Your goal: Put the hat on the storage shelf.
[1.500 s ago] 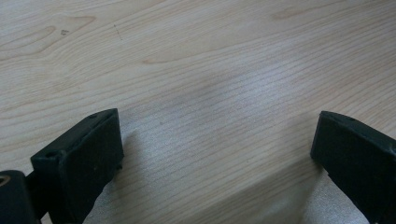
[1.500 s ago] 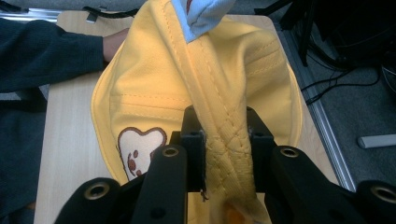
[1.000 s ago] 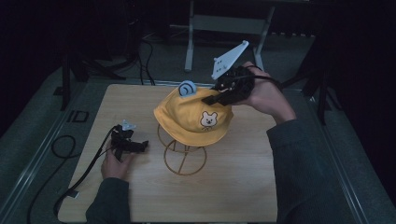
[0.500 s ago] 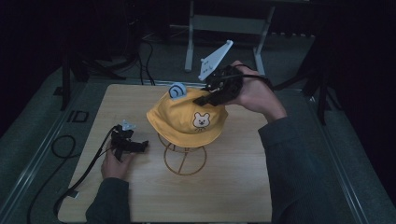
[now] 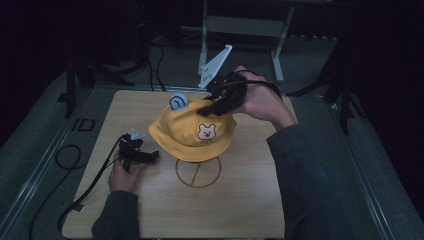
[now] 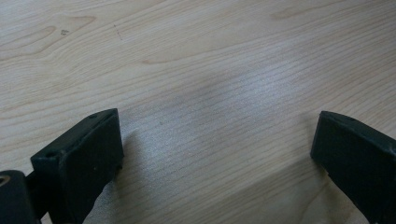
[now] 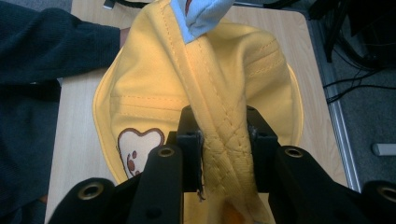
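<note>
A yellow hat (image 5: 192, 132) with a bear patch and a blue ear (image 5: 178, 101) sits over a wire stand (image 5: 198, 172) at mid-table. My right gripper (image 5: 212, 107) comes in from the right at the hat's crown. In the right gripper view a quilted fold of the hat (image 7: 219, 70) is pinched between the pads, with the right gripper (image 7: 219, 126) shut on it. Its jaws have just been opening a little, with the fabric still between them. My left gripper (image 5: 150, 156) rests on the table left of the stand. The left gripper (image 6: 217, 154) is open over bare wood.
The wooden table (image 5: 240, 200) has free room in front of the stand and on its right side. A cable (image 5: 95, 177) trails from the left gripper toward the near left corner. A dark sleeve (image 7: 51, 46) lies beyond the hat in the right gripper view.
The right gripper has carried the hat's crown leftward and slightly nearer, and the hat has shifted left over the stand. The left hand and its gripper have stayed put.
</note>
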A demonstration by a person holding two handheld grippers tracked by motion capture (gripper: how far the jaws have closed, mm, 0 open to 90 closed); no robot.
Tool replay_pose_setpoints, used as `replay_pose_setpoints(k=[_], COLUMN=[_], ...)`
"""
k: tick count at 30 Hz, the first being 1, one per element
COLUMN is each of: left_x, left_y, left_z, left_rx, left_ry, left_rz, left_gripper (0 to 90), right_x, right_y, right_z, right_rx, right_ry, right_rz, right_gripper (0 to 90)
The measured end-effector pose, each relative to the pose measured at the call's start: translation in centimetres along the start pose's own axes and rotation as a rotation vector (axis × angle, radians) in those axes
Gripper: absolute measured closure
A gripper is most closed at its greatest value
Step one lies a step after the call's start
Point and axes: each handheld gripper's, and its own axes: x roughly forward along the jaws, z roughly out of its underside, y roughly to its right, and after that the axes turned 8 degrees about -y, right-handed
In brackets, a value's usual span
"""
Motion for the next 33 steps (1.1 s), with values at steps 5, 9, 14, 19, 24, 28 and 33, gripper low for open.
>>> replay_pose_setpoints(k=[5,9,14,19,24,28,33], left_x=[0.0,0.0,0.0,0.0,0.0,0.0,0.0], left_y=[0.0,0.0,0.0,0.0,0.0,0.0,0.0], left_z=[0.0,0.0,0.0,0.0,0.0,0.0,0.0], left_rx=[-0.001,-0.001,0.0,0.0,0.002,0.001,0.001], left_ry=[0.0,0.0,0.0,-0.001,-0.003,-0.002,-0.002], left_rz=[0.001,0.0,0.001,0.0,0.0,0.0,0.0], left_gripper=[2.1,2.1,2.1,2.1,2.1,2.1,2.1], right_x=[1.0,1.4,2.1,2.9,3.6,3.9,3.9], right_y=[-0.1,-0.2,-0.3,-0.2,-0.4,-0.4,-0.6], right_z=[-0.3,-0.5,-0.9,-1.1,-1.5,-1.6,-1.5], right_rx=[-0.008,-0.015,-0.018,-0.022,-0.023,-0.015,-0.017], right_ry=[-0.029,-0.037,-0.043,-0.058,-0.041,-0.05,-0.049], right_rz=[-0.003,-0.008,-0.015,-0.016,-0.028,-0.029,0.008], right_gripper=[72.2,71.7,71.9,70.3,52.6,44.5,36.4])
